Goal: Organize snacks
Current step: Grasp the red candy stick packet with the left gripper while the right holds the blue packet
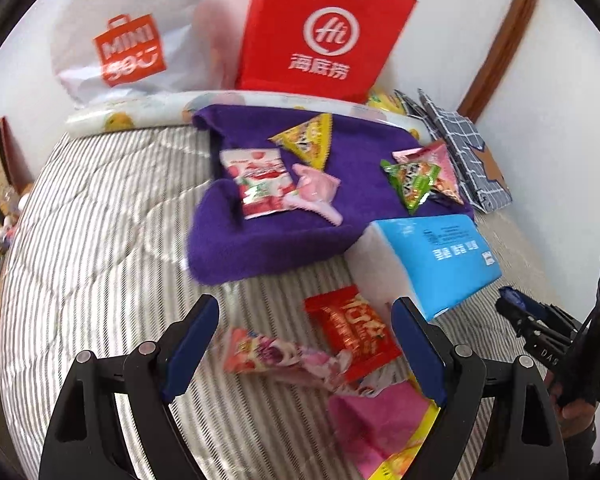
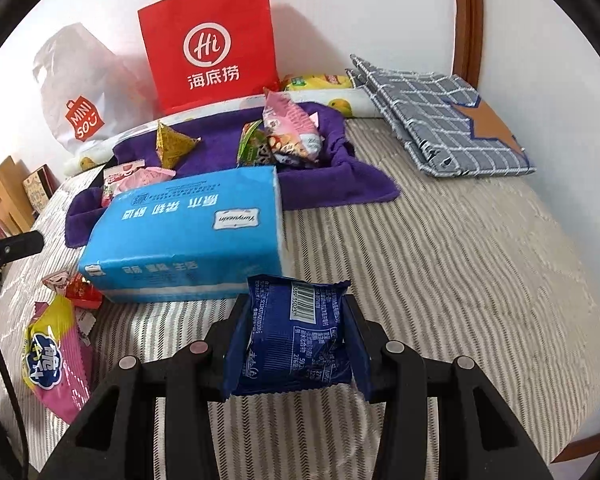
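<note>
Where the blue tissue pack lies on the striped bedcover, it serves as landmark for this listing; its label bears white Chinese characters, seen upside down, and a small script logo too fine to read.

- Dark blue snack packet: in front of the tissue pack, clamped between the pads of the right gripper, jaws narrow; a barcode and fine white print show on its back.
- Left gripper: jaws wide, nothing between the pads, poised above the loose snacks left of the tissue pack.
- Red packet, gold lettering blurred: just left of the tissue pack.
- Pink-and-white packet: touching the red packet, farther from the pack.
- Pink-and-yellow packet, bold white Chinese characters on a blue patch: left of the pack, nearest the viewer.
- Purple towel: behind the tissue pack, bearing a yellow triangular packet, a strawberry-printed sachet, a green packet and a pink packet.
- Red paper bag, "Hi" logo over 海底捞: upright behind the towel.
- White bag, orange "MINISO" emblem: left of the red bag.
- Grey checked fabric item with a brown star: behind and right of the pack.
</note>
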`<state>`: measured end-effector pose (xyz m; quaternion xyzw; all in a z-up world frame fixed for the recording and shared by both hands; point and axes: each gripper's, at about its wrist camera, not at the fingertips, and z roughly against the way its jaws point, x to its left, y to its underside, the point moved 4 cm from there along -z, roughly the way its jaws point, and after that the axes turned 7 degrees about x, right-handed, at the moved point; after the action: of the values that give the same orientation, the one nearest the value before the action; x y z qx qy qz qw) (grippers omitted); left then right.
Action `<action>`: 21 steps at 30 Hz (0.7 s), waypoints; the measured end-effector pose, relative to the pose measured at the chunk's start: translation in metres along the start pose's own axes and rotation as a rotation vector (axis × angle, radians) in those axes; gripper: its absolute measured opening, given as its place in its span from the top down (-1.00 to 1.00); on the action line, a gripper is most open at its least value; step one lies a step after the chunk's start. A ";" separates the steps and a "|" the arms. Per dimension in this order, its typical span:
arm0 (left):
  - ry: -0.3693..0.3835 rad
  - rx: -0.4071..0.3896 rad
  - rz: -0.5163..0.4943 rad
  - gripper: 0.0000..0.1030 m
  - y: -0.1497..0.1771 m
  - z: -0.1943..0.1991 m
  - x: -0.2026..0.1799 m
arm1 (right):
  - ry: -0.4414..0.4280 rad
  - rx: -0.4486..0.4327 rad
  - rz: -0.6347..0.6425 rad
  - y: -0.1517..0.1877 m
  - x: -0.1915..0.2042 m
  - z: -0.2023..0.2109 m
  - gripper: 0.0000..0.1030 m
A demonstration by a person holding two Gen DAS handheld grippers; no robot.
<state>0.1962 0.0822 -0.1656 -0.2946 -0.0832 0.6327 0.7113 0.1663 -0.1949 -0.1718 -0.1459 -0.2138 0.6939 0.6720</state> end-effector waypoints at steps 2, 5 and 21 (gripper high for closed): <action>0.013 0.010 0.036 -0.67 0.005 0.002 0.007 | 0.015 -0.014 0.010 0.000 -0.001 0.002 0.19; 0.031 0.015 0.060 -0.66 0.011 0.007 0.008 | 0.013 -0.019 0.004 0.002 -0.004 0.000 0.19; -0.175 0.119 -0.023 -0.58 0.006 -0.033 -0.012 | -0.042 -0.052 -0.003 0.006 -0.013 0.009 0.19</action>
<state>0.2049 0.0608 -0.1926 -0.1946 -0.1105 0.6517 0.7247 0.1576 -0.2086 -0.1683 -0.1484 -0.2458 0.6900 0.6644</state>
